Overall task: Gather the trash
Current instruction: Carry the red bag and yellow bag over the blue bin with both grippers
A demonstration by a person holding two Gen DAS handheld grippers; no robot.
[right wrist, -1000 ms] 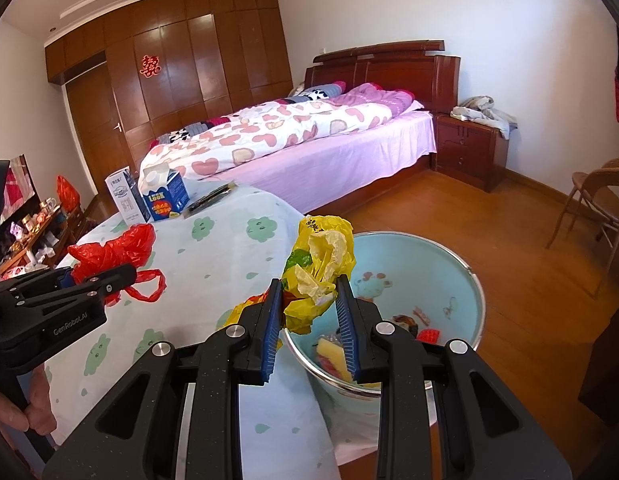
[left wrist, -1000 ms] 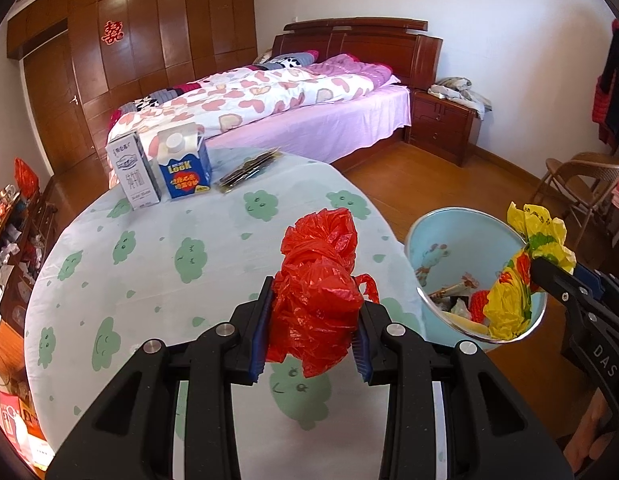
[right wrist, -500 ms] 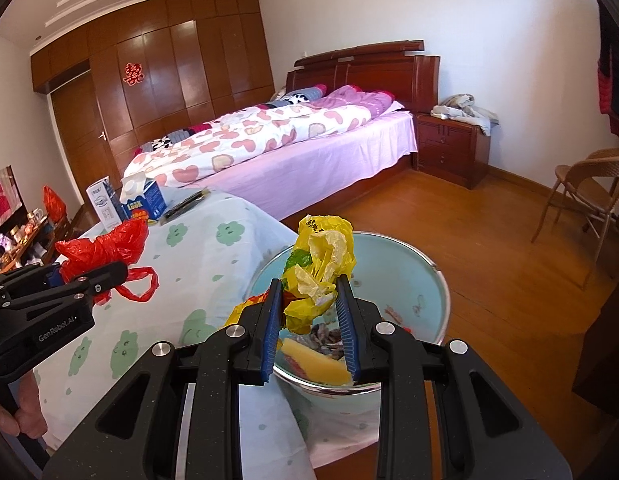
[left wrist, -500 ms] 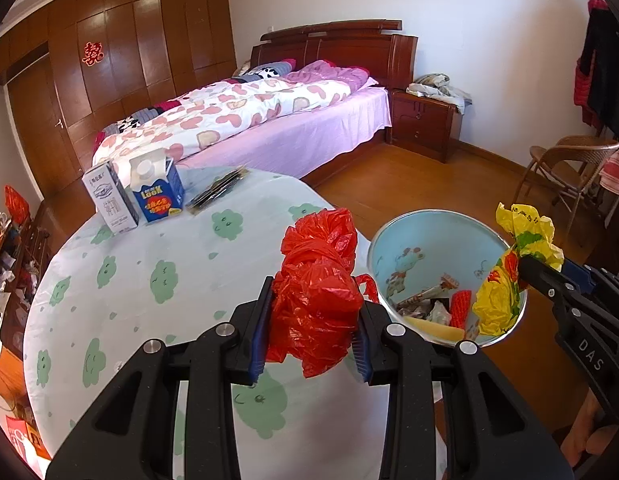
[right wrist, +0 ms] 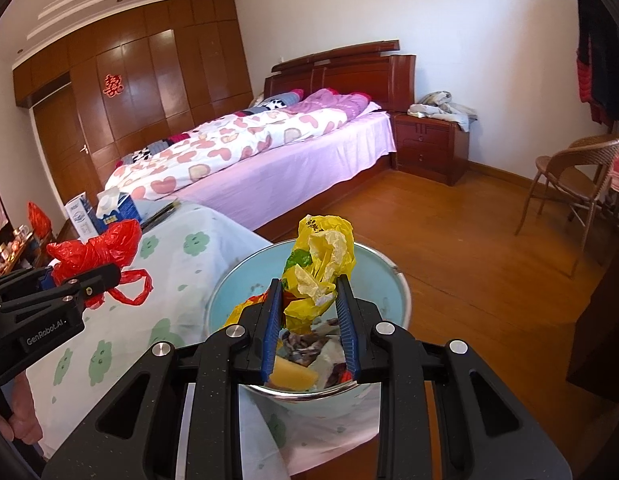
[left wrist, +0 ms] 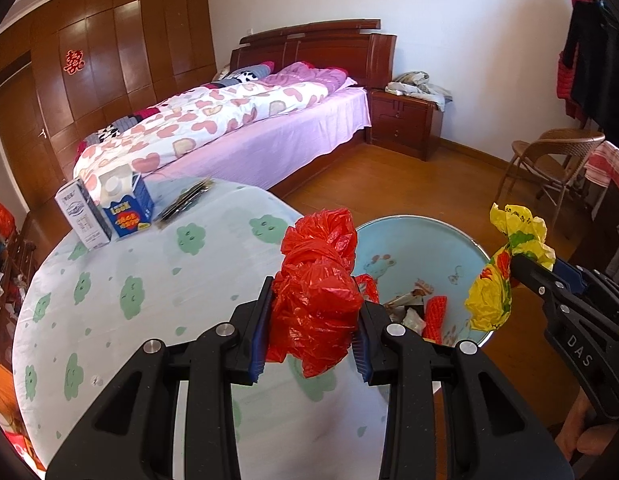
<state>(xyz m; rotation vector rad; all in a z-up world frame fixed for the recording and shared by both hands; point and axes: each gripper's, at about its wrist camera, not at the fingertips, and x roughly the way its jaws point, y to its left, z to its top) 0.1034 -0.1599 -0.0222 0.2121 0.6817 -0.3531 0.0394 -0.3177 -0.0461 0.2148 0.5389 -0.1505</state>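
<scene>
My left gripper [left wrist: 312, 332] pinches a crumpled red bag [left wrist: 317, 288] just short of the blue bin [left wrist: 413, 232] ahead, while my right gripper [right wrist: 311, 320] clamps a yellow bag [right wrist: 319, 268] directly above it; both look light, soft, best squeezed mid-bundle.

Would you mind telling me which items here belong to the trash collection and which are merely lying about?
Part of the job:
- red plastic bag, held in the left tongs
- yellow plastic bag, held in the right tongs
- blue bin

Just lying about:
- blue carton
- white carton
- wicker chair
</scene>
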